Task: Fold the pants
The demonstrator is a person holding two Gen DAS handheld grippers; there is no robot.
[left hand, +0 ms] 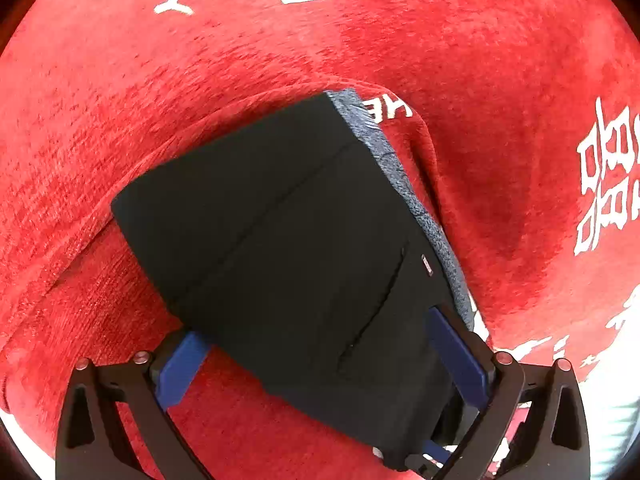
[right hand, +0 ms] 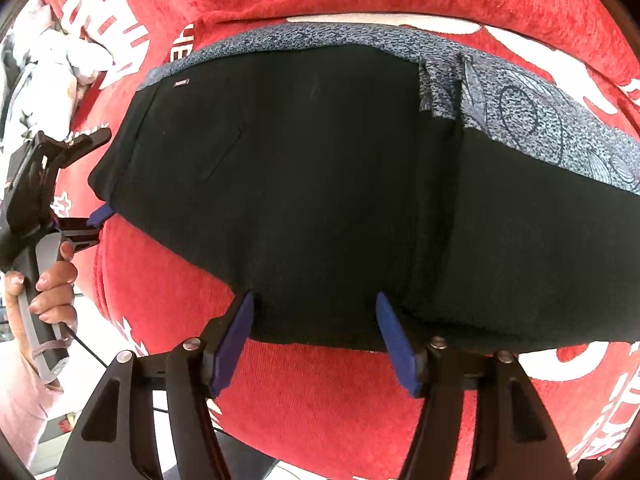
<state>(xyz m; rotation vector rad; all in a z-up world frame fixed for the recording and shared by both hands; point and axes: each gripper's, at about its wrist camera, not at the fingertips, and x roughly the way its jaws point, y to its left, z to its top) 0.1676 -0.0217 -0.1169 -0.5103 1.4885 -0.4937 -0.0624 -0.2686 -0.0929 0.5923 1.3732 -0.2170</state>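
Black pants, folded into a compact block, are seen lying on a red plush blanket w/ white printed lettering. A blue-grey patterned inner waistband is exposed along the far/right edge of the block in the left wrist view; a slit pocket and a small label are visible near that edge.

Left gripper: jaws are spread wide, w/ the near end of the pants lying between the blue pads. The right-side pad is pressed against or just beside the fabric edge; the left-side pad is partly covered by the cloth. No clamping is shown.

Right gripper: jaws are held at a medium gap, both blue pads set at the near edge of the pants, tips touching or just under the fabric. Whether cloth is pinched can't be told; a gap is seen between the pads.

In the right wrist view the waistband is shown along the top, w/ a leaf/circle print. The left gripper is seen at the left corner of the pants, its handle held by the person's left hand. A white/light patterned cloth is seen at upper left, beyond the blanket.
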